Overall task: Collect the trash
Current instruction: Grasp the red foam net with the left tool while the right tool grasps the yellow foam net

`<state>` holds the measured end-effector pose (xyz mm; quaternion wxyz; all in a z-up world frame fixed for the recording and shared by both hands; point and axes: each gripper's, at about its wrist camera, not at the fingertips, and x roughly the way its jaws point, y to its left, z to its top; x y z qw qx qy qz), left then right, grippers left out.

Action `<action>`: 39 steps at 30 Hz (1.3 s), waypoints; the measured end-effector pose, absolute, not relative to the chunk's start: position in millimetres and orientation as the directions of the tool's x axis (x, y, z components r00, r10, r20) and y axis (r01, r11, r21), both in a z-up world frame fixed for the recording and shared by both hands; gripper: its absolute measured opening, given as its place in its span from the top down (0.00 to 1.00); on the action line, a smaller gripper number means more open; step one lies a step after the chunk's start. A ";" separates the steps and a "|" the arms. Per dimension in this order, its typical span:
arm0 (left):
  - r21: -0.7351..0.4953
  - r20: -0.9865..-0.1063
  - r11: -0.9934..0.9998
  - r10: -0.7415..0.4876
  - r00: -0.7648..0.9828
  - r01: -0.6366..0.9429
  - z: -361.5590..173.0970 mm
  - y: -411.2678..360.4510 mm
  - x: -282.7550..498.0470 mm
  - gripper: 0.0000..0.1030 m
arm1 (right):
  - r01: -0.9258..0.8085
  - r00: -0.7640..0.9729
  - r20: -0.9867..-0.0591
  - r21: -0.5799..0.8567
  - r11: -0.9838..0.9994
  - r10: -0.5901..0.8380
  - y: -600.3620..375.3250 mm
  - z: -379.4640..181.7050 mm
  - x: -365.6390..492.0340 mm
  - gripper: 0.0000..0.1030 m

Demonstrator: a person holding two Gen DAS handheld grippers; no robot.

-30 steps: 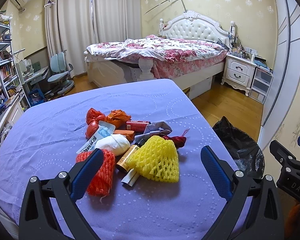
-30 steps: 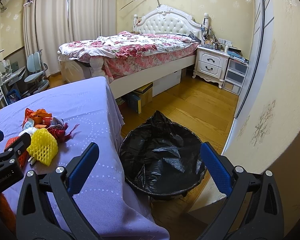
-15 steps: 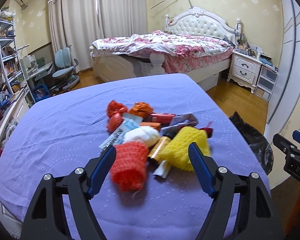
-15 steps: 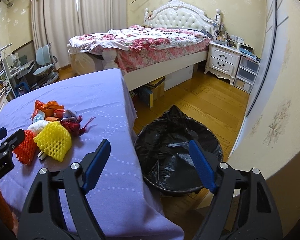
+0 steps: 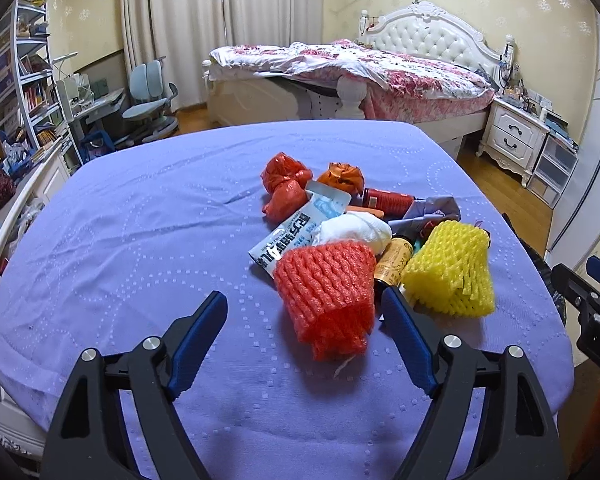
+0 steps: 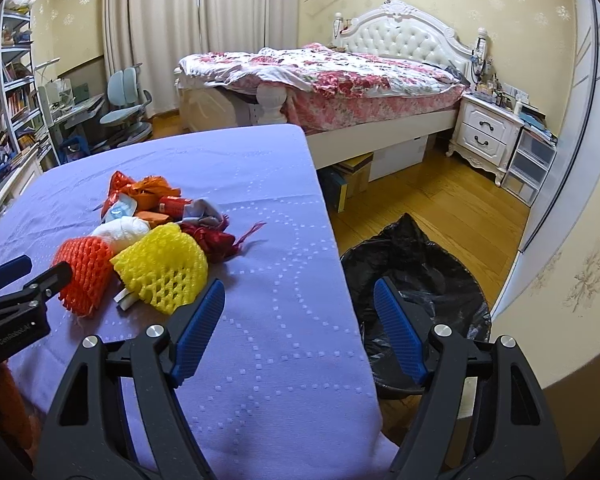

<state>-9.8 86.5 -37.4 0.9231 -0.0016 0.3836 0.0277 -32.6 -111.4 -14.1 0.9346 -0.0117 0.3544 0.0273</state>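
left claw (image 5: 304,312): its blue-padded fingers stood apart, low over the near part of the table, gripping nothing; the orange foam net lay between the fingertips, closer to the right finger.
right claw (image 6: 300,300): fingers apart and empty, held over the table's right edge, with the bin showing past its right finger.
table (image 5: 140,220): covered by a purple cloth with a dotted pattern.
trash pile: heaped on the right half of the table, all pieces touching or overlapping.
orange foam net (image 5: 328,288): nearest piece of the pile, open end toward the camera.
yellow foam net (image 5: 450,268): just beside the orange one, on its right.
white wad (image 5: 358,230): behind the orange net, touching it.
brown bottle (image 5: 394,260): lying between the two nets.
printed wrapper (image 5: 296,232): flat, left of the white wad.
red plastic bags (image 5: 284,186): at the far side of the pile.
red can (image 5: 388,200): on its side, right of the bags.
bin (image 6: 416,280): lined with a black bag, on the wooden floor just beside the table's right edge.
bed (image 6: 340,72): well behind the table, with a floral quilt.
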 end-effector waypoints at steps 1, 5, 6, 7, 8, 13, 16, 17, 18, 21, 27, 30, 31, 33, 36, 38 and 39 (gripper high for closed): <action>0.021 -0.709 0.998 0.052 0.704 -0.052 -38.5 84.8 -9.0 0.20 | -0.059 0.743 -0.668 -0.001 0.998 0.043 -111.8 -15.3 -32.8 0.27; 0.032 -0.711 0.998 0.063 0.701 -0.057 -41.1 83.5 -2.0 0.19 | -0.055 0.728 -0.684 0.001 0.998 0.041 -114.7 -19.1 -21.6 0.26; 0.032 -0.713 0.998 0.063 0.698 -0.058 -42.2 84.2 -0.2 0.19 | -0.055 0.726 -0.686 0.001 0.998 0.041 -115.1 -20.0 -20.4 0.26; 0.033 -0.718 0.998 0.064 0.693 -0.058 -43.7 84.7 1.1 0.19 | -0.057 0.726 -0.687 0.007 0.998 0.046 -115.5 -21.1 -19.1 0.26; 0.031 -0.720 0.998 0.063 0.691 -0.059 -44.8 85.3 1.7 0.19 | -0.059 0.723 -0.689 0.009 0.998 0.049 -114.8 -21.5 -18.1 0.25; -0.044 -0.732 0.999 -0.030 0.681 -0.003 -47.3 92.4 0.2 0.54 | -0.077 0.715 -0.697 0.007 0.997 0.060 -106.5 -25.2 -12.4 0.25; -0.053 -0.724 0.999 -0.043 0.689 0.006 -42.0 94.7 -6.1 0.60 | -0.094 0.710 -0.700 0.013 0.995 0.076 -100.0 -24.7 -10.2 0.25; -0.054 -0.720 0.999 -0.045 0.692 0.009 -39.5 95.9 -9.0 0.60 | -0.100 0.710 -0.700 0.016 0.995 0.083 -98.3 -24.3 -10.1 0.25; -0.053 -0.716 0.999 -0.045 0.696 0.010 -38.3 96.7 -10.8 0.60 | -0.108 0.709 -0.699 0.020 0.994 0.091 -95.1 -23.2 -9.5 0.25; -0.062 -0.704 0.998 -0.045 0.709 0.002 -31.0 104.5 -17.7 0.60 | -0.124 0.708 -0.698 0.028 0.992 0.108 -89.8 -21.6 -8.5 0.25; -0.028 -0.682 0.999 0.010 0.731 -0.040 -22.8 120.1 -20.2 0.60 | -0.179 0.684 -0.709 0.060 0.982 0.169 -67.4 -20.9 -1.5 0.25; -0.001 -0.673 0.998 0.050 0.738 -0.068 -23.3 130.1 -18.3 0.60 | -0.199 0.674 -0.714 0.070 0.978 0.188 -55.1 -22.4 2.7 0.25; 0.000 -0.673 0.997 0.055 0.738 -0.074 -23.4 132.2 -16.7 0.60 | -0.202 0.672 -0.716 0.070 0.977 0.190 -50.5 -23.8 4.6 0.25; 0.004 -0.671 0.996 0.066 0.738 -0.085 -24.2 136.6 -14.2 0.60 | -0.208 0.667 -0.719 0.072 0.975 0.195 -44.2 -24.9 7.7 0.25; 0.006 -0.671 0.995 0.074 0.738 -0.095 -26.8 142.3 -10.4 0.60 | -0.221 0.661 -0.724 0.063 0.973 0.197 -34.3 -27.5 12.9 0.25; -0.002 -0.674 0.995 0.069 0.736 -0.096 -28.9 144.0 -9.6 0.60 | -0.235 0.649 -0.732 0.070 0.969 0.210 -28.5 -30.3 16.3 0.25; -0.006 -0.676 0.995 0.066 0.734 -0.095 -30.0 144.1 -8.8 0.60 | -0.246 0.640 -0.735 0.079 0.966 0.223 -25.7 -31.3 18.2 0.25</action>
